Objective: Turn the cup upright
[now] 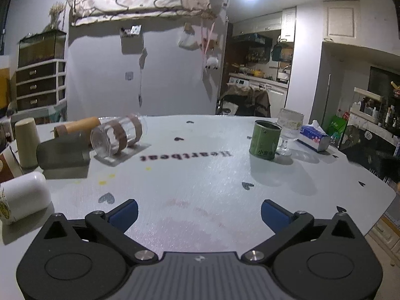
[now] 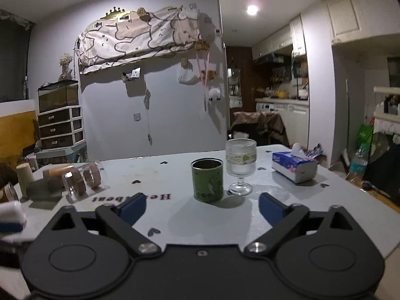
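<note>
A clear cup with brown bands (image 1: pixel 117 135) lies on its side on a small mat at the table's left, its base toward me. It also shows in the right wrist view (image 2: pixel 81 178). My left gripper (image 1: pixel 199 212) is open and empty, low over the table, well short of the cup and to its right. My right gripper (image 2: pixel 202 206) is open and empty, just in front of a green tin (image 2: pixel 207 180).
The green tin (image 1: pixel 265 140) and a stemmed glass (image 1: pixel 290 130) stand at the right, with a tissue pack (image 1: pixel 313 137) behind. A dark block (image 1: pixel 63 153), a wooden roll (image 1: pixel 75 127), a beige cup (image 1: pixel 26 141) and a white bottle (image 1: pixel 22 197) crowd the left. The table edge (image 1: pixel 375 212) is near on the right.
</note>
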### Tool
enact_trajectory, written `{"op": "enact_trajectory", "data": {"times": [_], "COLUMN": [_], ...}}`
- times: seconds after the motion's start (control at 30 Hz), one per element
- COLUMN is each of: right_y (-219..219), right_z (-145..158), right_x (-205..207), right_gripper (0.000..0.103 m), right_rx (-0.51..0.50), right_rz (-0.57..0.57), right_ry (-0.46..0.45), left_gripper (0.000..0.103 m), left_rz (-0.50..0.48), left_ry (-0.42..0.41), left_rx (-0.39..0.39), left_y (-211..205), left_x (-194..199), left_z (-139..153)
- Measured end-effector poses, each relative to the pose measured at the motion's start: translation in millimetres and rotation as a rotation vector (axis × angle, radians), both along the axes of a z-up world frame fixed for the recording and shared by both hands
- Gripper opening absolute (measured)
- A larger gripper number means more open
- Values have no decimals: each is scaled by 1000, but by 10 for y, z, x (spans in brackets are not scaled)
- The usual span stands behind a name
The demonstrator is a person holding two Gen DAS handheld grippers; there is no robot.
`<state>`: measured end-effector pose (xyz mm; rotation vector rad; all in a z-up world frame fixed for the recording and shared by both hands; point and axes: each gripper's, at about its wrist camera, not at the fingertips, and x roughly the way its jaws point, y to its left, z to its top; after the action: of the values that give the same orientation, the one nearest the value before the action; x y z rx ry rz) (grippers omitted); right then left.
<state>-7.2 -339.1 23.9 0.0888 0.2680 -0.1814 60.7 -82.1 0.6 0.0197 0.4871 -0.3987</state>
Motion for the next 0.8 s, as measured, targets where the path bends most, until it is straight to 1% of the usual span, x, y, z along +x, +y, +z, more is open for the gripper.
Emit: {"op": "enact_trajectory", "data": {"times": [0.17,0.23,0.33,0.43,0.53,0.6,0.8], "right_y": [121,176,248,267,301,318,315], "right_z": [-109,-143,-183,-223,-263,-279,-286], "right_x": [-222,-279,-352,-402,-454,-474,-522], "right_gripper": [103,103,103,103,103,103,103], "right_rx": [-9,-24,-51,-39,-45,-60,-59], "right_rz": [21,16,-4,-6,1,-1,-6], "right_ry": [-15,-32,-41,-33,-37,-44,-53], "left_gripper": [103,103,103,103,103,103,103], "left_rz": [1,4,12,14,1,-4,19], "left_ry": [-22,-47,-92,-126,-132,-129,-123], "left_rx": [-24,-29,-24,-5,24,24,11], "left_y": [5,13,20,10,-19,-20,20], "left_x": [-89,-152,-250,-333,-380,-390,-386], "left_z": [1,6,25,37,31,21,9]}}
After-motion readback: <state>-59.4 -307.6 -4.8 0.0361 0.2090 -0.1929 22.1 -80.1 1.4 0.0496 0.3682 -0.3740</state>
